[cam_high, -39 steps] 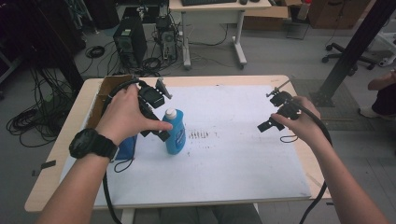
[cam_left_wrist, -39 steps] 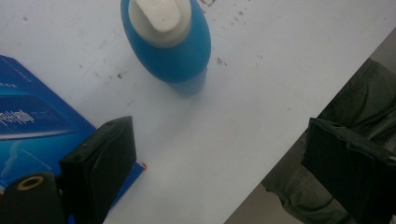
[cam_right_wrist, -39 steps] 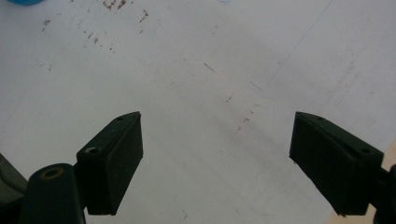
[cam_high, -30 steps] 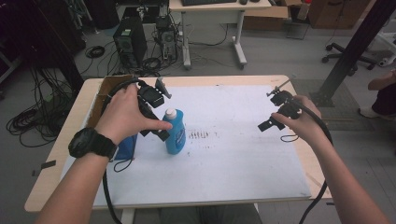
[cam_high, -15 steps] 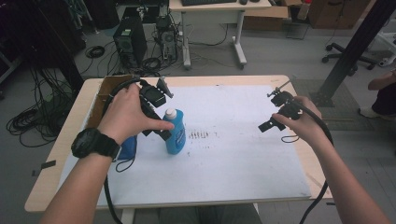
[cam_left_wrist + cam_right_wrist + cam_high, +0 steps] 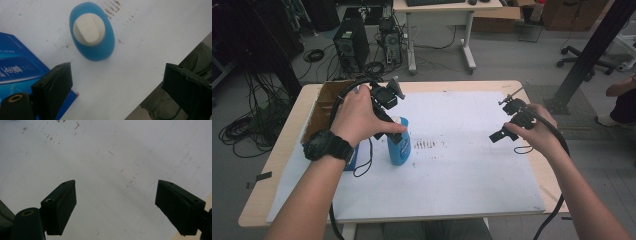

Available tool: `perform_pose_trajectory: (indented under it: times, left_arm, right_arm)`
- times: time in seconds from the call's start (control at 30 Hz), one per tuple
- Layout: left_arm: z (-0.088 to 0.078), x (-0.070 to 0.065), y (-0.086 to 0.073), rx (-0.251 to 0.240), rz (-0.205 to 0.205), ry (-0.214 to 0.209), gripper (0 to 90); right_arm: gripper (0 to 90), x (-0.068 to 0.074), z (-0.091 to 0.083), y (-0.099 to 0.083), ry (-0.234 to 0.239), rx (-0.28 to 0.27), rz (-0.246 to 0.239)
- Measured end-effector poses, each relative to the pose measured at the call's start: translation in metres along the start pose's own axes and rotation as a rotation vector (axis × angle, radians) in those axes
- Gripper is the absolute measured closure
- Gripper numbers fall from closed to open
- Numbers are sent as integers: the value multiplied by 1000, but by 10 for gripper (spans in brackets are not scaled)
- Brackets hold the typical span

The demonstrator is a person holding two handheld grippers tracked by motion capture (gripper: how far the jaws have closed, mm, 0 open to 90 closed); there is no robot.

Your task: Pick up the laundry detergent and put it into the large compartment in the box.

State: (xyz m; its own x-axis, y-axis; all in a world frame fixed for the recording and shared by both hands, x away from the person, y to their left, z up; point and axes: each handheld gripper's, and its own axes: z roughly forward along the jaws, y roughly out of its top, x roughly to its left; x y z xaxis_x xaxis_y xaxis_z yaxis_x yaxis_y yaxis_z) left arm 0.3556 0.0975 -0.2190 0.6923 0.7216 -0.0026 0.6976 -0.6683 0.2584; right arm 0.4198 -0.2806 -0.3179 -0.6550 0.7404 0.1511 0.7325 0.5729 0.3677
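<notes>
Left gripper view looked down on the blue bottle [image 6: 92, 31] with white cap [image 6: 88, 28], upright on the counter [image 6: 140, 37] beside a blue box [image 6: 17, 67] — left claw [image 6: 117, 87] spread wide above it, holding nothing. Right claw [image 6: 115, 205] hovered well apart — released, over bare white sheet.
</notes>
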Motion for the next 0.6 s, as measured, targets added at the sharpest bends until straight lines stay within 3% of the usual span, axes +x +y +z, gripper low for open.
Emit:
perform_pose_trajectory:
  times: [0.6]
  left_arm:
    - [10, 3, 24, 12, -79, 15, 102]
  right_arm:
    - [172, -1, 1, -2, -3, 6, 0]
